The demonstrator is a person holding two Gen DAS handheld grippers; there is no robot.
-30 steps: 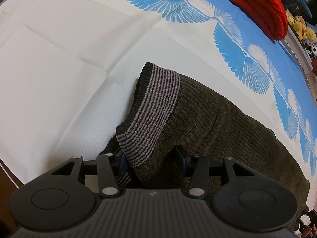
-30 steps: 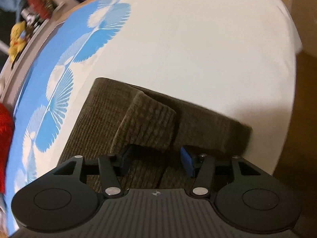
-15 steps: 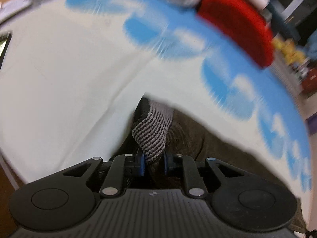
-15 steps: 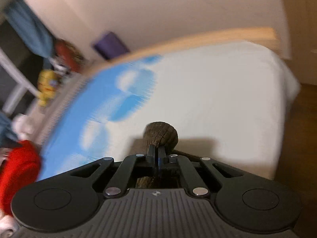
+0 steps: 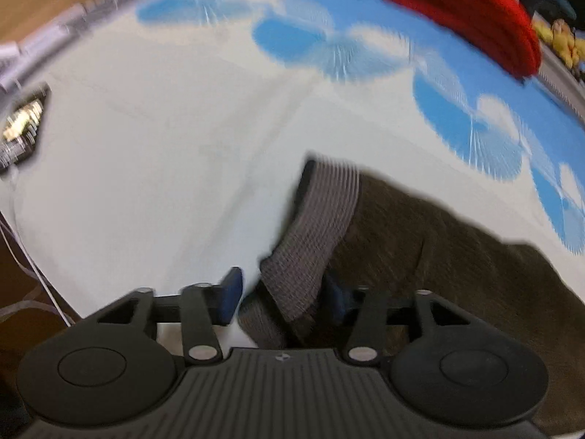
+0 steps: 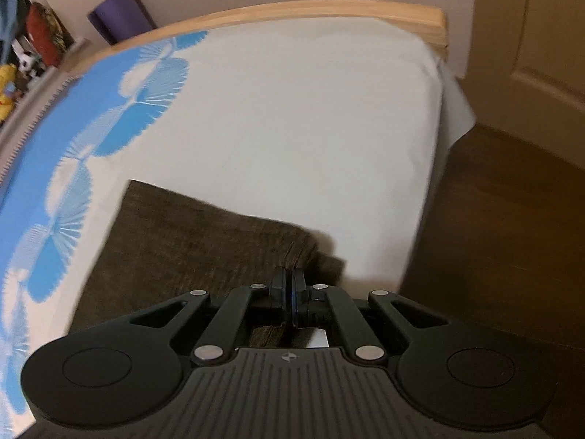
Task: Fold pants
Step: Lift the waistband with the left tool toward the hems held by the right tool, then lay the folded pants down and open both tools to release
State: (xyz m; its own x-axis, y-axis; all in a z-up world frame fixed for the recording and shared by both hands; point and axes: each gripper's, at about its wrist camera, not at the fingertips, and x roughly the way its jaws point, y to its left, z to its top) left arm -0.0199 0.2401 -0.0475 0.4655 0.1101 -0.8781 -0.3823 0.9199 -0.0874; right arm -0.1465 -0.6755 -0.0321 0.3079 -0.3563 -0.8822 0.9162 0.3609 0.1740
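Left hand-held gripper [image 5: 279, 298] has just reopened around the waistband [image 5: 314, 234], right hand-held gripper [image 6: 289, 292] stays pinched on pants [image 6: 190, 241]; only right view shows headboard [image 6: 329, 11].

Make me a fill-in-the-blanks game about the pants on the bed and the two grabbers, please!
1. The brown pants have a waistband with thin grey and black ____.
2. The jaws of the right gripper are ____ on a fold of the pants.
3. The jaws of the left gripper stand ____, with the waistband between them.
4. The puffy blanket at the far side of the bed is ____ in colour.

Missing words: stripes; shut; open; red
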